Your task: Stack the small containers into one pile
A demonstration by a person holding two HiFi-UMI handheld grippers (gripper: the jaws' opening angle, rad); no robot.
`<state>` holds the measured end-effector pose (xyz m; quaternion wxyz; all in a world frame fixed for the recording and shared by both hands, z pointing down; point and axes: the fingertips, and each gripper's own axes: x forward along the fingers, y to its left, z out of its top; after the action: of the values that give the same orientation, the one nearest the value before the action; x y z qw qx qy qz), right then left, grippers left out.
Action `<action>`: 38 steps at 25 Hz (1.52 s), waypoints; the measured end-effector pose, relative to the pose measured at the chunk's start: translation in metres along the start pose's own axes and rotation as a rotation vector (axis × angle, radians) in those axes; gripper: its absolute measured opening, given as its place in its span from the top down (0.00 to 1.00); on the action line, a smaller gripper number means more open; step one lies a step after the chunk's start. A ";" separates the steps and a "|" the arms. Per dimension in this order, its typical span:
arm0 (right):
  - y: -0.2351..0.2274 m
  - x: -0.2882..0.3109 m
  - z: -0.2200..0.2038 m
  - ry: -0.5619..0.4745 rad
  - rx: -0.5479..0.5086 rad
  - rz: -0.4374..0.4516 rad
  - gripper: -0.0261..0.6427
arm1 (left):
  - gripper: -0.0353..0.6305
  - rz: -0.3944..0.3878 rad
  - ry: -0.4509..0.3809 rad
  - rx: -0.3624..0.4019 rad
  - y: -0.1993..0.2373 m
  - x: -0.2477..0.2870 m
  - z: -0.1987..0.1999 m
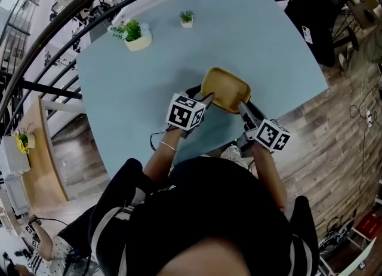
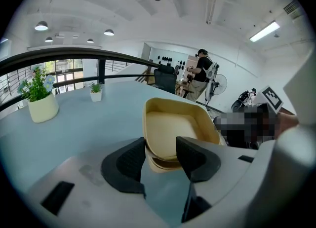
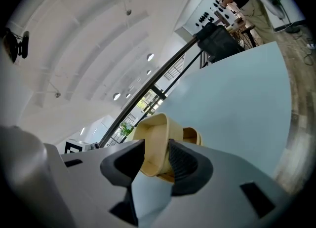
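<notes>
Tan containers (image 1: 225, 89) sit nested in a low pile on the pale blue table (image 1: 137, 101), just ahead of me. My left gripper (image 1: 206, 97) is at the pile's left near corner. In the left gripper view, that gripper (image 2: 161, 155) has its jaws closed on the near corner of the top container (image 2: 177, 126), with a lower container (image 2: 160, 164) peeking out beneath. My right gripper (image 1: 242, 108) is at the pile's right near side. Seen in its own view, the right gripper (image 3: 157, 155) pinches the wall of the top container (image 3: 153, 140); a second container (image 3: 192, 135) shows behind.
A leafy plant in a white pot (image 1: 136, 36) and a small potted plant (image 1: 187, 19) stand at the table's far side. A black railing (image 1: 89, 6) curves beyond the table. The right table edge (image 1: 310, 71) drops to a wood floor. A person (image 2: 202, 74) stands far off.
</notes>
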<state>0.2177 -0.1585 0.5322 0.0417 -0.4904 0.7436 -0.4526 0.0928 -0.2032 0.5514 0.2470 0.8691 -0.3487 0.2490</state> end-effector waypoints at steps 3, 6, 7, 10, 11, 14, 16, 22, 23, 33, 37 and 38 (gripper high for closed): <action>-0.003 -0.004 -0.002 -0.002 0.007 -0.005 0.73 | 0.65 -0.008 0.010 0.011 -0.005 0.001 -0.001; -0.007 -0.007 -0.003 -0.002 0.011 -0.014 0.73 | 0.65 -0.014 0.023 0.026 -0.010 0.003 -0.004; -0.007 -0.008 -0.003 -0.003 0.012 -0.015 0.73 | 0.65 -0.017 0.026 0.029 -0.011 0.004 -0.005; -0.009 -0.009 -0.003 -0.004 0.012 -0.026 0.73 | 0.65 -0.025 0.041 0.036 -0.014 0.007 -0.008; -0.012 -0.010 -0.004 -0.001 0.014 -0.034 0.72 | 0.65 -0.028 0.047 0.040 -0.015 0.008 -0.008; -0.018 -0.010 -0.008 0.007 0.018 -0.047 0.72 | 0.65 -0.028 0.062 0.043 -0.016 0.010 -0.012; -0.016 -0.008 -0.009 0.009 0.020 -0.035 0.71 | 0.65 -0.017 0.070 0.037 -0.014 0.010 -0.016; -0.016 -0.005 -0.008 0.013 0.017 -0.035 0.71 | 0.65 -0.001 0.096 0.028 -0.010 0.012 -0.021; -0.016 -0.005 -0.006 0.011 0.016 -0.034 0.70 | 0.65 0.000 0.098 0.029 -0.010 0.012 -0.021; -0.018 -0.003 0.003 -0.006 0.016 -0.034 0.70 | 0.65 0.021 0.095 0.036 -0.001 0.009 -0.019; -0.019 -0.003 0.004 -0.005 0.015 -0.036 0.70 | 0.65 0.026 0.090 0.031 0.001 0.007 -0.018; -0.019 -0.003 0.004 -0.006 0.014 -0.036 0.70 | 0.65 0.026 0.088 0.031 0.001 0.006 -0.018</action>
<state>0.2345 -0.1605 0.5425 0.0391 -0.5049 0.7312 -0.4570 0.0912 -0.1956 0.5692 0.2453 0.8564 -0.3450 0.2957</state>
